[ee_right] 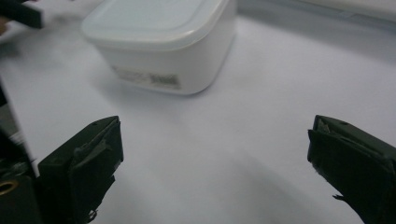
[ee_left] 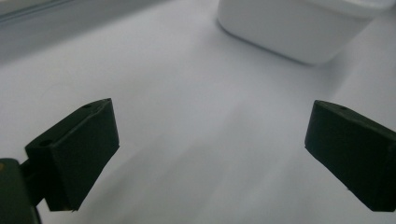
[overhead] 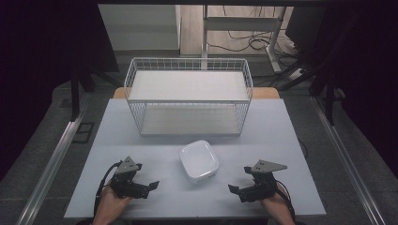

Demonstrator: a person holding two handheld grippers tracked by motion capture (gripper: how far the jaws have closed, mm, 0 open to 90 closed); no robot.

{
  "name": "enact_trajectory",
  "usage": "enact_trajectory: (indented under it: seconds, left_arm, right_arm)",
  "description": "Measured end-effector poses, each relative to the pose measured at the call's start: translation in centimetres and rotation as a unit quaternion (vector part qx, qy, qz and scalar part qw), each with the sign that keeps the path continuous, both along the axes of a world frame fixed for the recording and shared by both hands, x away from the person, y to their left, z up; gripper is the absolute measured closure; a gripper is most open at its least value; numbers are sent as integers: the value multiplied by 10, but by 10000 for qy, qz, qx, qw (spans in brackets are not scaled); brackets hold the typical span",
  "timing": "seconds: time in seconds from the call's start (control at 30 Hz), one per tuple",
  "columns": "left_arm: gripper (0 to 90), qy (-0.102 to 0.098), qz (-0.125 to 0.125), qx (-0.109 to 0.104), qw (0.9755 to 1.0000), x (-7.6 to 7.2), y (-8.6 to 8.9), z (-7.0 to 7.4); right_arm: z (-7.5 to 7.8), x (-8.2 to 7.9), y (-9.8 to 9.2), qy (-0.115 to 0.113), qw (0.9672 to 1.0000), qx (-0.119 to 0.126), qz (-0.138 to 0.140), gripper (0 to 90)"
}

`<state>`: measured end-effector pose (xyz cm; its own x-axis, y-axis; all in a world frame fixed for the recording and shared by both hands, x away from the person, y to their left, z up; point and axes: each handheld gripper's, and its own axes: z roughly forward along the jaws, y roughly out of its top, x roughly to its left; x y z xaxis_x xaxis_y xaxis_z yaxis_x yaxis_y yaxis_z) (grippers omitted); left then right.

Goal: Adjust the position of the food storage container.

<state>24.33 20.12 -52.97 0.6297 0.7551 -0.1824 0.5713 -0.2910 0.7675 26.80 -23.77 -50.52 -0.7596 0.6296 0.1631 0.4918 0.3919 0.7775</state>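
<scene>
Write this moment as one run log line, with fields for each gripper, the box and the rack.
left gripper: open, empty | right gripper: open, empty | white lidded box: on table between grippers, untouched | wire rack: behind box, shelves bare

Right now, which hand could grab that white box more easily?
Probably either: the white box sits about midway between the left tool and right tool, both open. The right tool's view faces it more squarely.

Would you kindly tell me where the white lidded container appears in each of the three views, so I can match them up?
High view: the white lidded container sits at the table's centre, in front of the wire basket.
Left gripper view: upper right, beyond the open jaws.
Right gripper view: upper left, its labelled side wall facing the camera.
Shared landmark: the pale table top under it in all three.
</scene>
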Motion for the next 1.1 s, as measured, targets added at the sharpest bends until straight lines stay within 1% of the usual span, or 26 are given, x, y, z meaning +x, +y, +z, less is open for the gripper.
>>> enact_trajectory:
  seconds: [0.03,0.07,0.1,0.13,0.17,0.2,0.23,0.27,0.37,0.4,0.43,0.5,0.53,0.57,0.6,0.63,0.7,0.73,0.77,0.8,0.9,0.93,1.0,1.03,1.07,1.1]
  left_arm:
    - [29,34,9,-61,10000,1,1,-1]
    - [29,34,9,-61,10000,1,1,-1]
    - [29,19,12,-65,10000,2,2,-1]
    - [28,-33,39,-52,10000,1,3,-2]
    - [28,-33,39,-52,10000,1,3,-2]
    - [27,-77,50,-61,9999,1,3,-1]
    - [27,-95,53,-77,9999,1,3,-1]
    - [27,-113,62,-95,9999,2,4,-2]
    - [27,-126,76,-65,9999,3,4,-2]
    - [29,-152,97,-51,9998,3,5,-2]
    - [29,-152,97,-51,9998,3,5,-2]
    - [29,-192,115,-56,9997,3,5,-2]
    - [33,-195,95,-106,9997,3,6,-2]
    - [40,-195,95,-106,9997,3,6,-2]
    - [45,-132,29,-218,9997,4,8,-1]
    - [48,-132,29,-218,9997,4,8,-1]
    - [53,-98,-35,-301,9995,5,9,-1]
    - [58,-116,-61,-288,9995,5,9,-1]
    - [58,-116,-61,-288,9995,5,9,-1]
    - [56,-126,-67,-259,9996,5,7,-2]
    - [52,-141,-66,-229,9996,5,7,-2]
    - [50,-162,-44,-196,9997,5,7,-2]
    - [50,-173,-13,-212,9996,5,9,-2]
    - [51,-173,-13,-212,9996,5,9,-2]
    - [51,-170,4,-220,9996,5,10,-2]
    - [51,-168,22,-224,9996,5,11,-1]
  right_arm:
    - [0,0,1,29,10000,90,-6,25]
    - [0,2,0,29,9998,212,-33,21]
    - [0,2,0,29,9998,212,-33,21]
    - [-1,4,-1,-52,9993,317,-168,12]
    - [-1,4,-1,-52,9993,317,-168,12]
    - [-3,7,-2,-125,9992,206,-313,5]
    - [-3,7,-2,-125,9992,206,-313,5]
    - [-5,8,-3,-149,9990,164,-382,3]
    - [-6,9,-2,-138,9991,161,-368,0]
    - [-7,9,0,-111,9993,109,-348,0]
    - [-7,9,0,-111,9993,109,-348,0]
    - [-7,10,1,-85,9994,-12,-324,0]
    - [-7,10,3,-49,9995,-70,-315,0]
    - [-7,10,3,-49,9995,-70,-315,0]
    - [-6,10,3,-40,9993,-75,-360,0]
    - [-6,10,3,-40,9993,-75,-360,0]
    - [-3,11,3,-72,9992,-58,-395,0]
    - [0,11,3,-143,9988,-108,-454,0]
    - [0,11,3,-143,9988,-108,-454,0]
    - [3,11,4,-177,9985,-178,-496,0]
    - [5,13,7,-189,9981,-236,-541,0]
    - [9,15,9,-194,9976,-263,-609,22]
    - [12,18,12,-152,9978,-193,-619,105]
    - [12,18,12,-152,9978,-193,-619,105]
    - [16,21,13,-129,9976,-167,-653,218]
    - [16,21,13,-129,9976,-167,-653,218]
